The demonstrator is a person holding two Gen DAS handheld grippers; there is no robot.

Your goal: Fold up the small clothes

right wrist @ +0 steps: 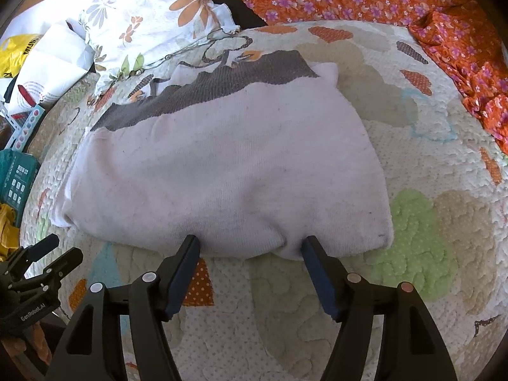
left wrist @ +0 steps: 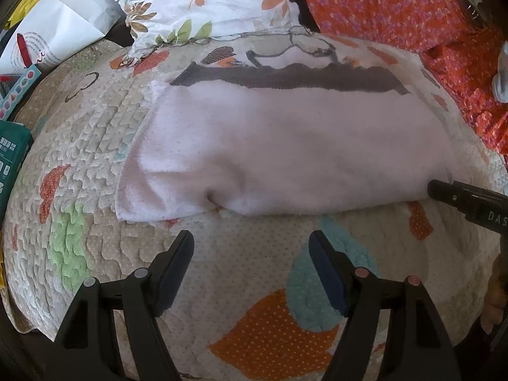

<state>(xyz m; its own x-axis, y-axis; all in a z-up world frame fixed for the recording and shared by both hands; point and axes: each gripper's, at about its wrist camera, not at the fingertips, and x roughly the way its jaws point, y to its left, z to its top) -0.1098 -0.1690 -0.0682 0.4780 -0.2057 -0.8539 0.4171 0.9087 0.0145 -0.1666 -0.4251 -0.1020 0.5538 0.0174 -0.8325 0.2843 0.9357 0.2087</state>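
A folded pale pink knit garment [right wrist: 222, 174] with a dark grey band along its far edge lies on a patchwork quilt [right wrist: 428, 238] spread over a bed. The right gripper [right wrist: 250, 247] has its jaws spread apart, their tips at the garment's near fold; they seem to touch the cloth without pinching it, though the view is unclear. The left gripper [left wrist: 250, 244] hovers with its jaws released and nothing between them, the garment's near edge just ahead of them. A floral pillow [left wrist: 197, 3] sits beyond.
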